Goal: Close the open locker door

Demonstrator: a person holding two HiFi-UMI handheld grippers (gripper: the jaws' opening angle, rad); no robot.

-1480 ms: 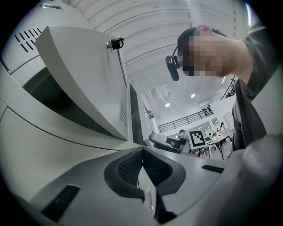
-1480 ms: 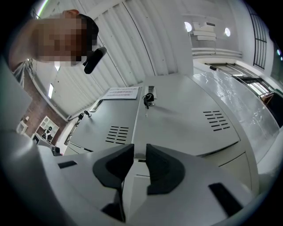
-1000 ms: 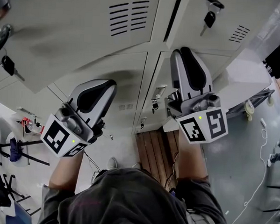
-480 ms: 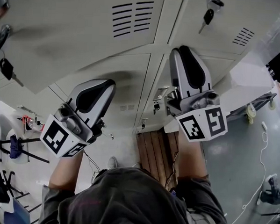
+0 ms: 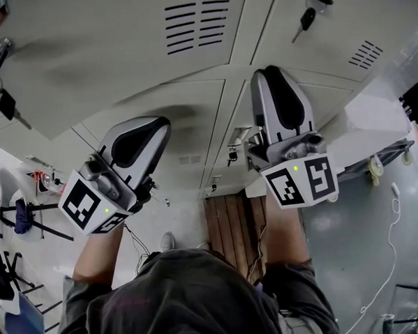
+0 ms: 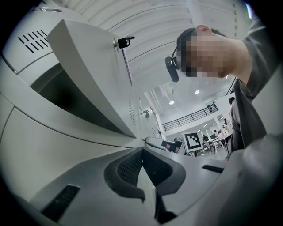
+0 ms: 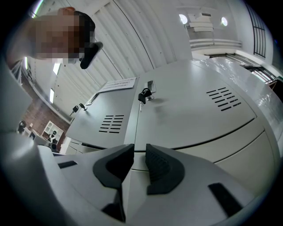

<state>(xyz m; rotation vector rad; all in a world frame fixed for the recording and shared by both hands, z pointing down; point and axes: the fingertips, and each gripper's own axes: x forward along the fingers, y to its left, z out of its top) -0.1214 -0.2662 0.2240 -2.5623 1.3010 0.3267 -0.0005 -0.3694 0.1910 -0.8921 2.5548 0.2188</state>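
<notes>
Locker door (image 6: 88, 75) pale grey, swung ajar, key (image 6: 126, 42) in lock

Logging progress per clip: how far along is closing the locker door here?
Done: nothing; the locker door stands open, its dark compartment showing. In hand: the left gripper, jaws together and empty, points near it, contact unclear; the right gripper, jaws slightly apart, empty, faces closed lockers. Left: swinging the door shut.

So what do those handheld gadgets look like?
The left gripper and right gripper are light-grey shells with black ribbed pads, each ending in a white cube with black square markers and a green light. The person wears a dark top.
</notes>
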